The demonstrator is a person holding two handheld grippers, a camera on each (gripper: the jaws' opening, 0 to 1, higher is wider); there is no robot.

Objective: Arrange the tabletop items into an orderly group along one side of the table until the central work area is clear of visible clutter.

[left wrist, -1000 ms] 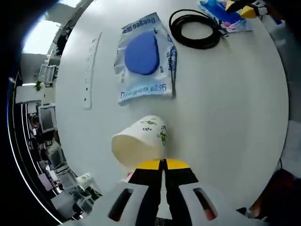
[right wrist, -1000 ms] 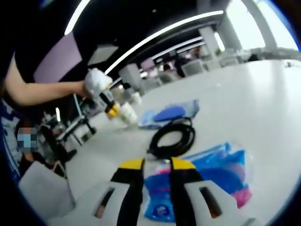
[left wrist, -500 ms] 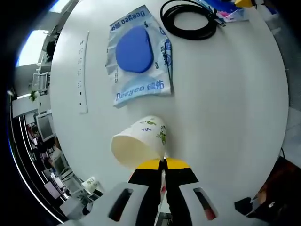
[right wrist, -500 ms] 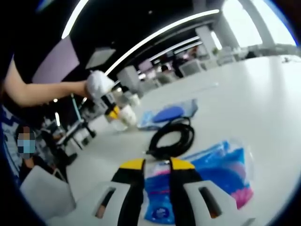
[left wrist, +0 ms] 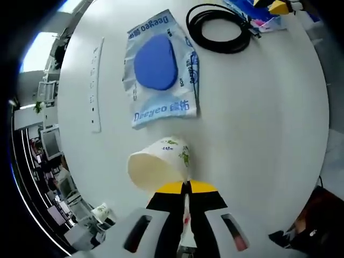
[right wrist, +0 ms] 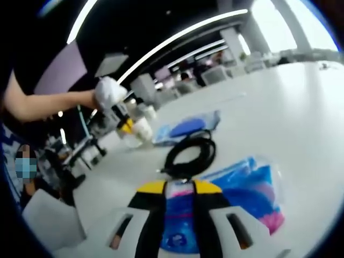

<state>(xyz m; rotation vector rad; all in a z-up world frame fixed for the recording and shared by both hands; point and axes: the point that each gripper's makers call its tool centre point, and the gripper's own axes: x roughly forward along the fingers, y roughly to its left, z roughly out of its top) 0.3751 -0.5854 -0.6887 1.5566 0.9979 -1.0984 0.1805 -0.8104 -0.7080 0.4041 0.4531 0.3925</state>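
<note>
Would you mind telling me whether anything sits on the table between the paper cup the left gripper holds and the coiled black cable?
Yes. The blue pouch lies flat on the table between the paper cup and the black cable, slightly to one side of the direct line.

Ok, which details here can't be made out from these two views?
- Left gripper view: small print on the clear pouch is too small to read.
- Right gripper view: whether the right gripper pinches the blue packet; blurred, jaws cover its near edge.
- Right gripper view: paper cup blurred.
</note>
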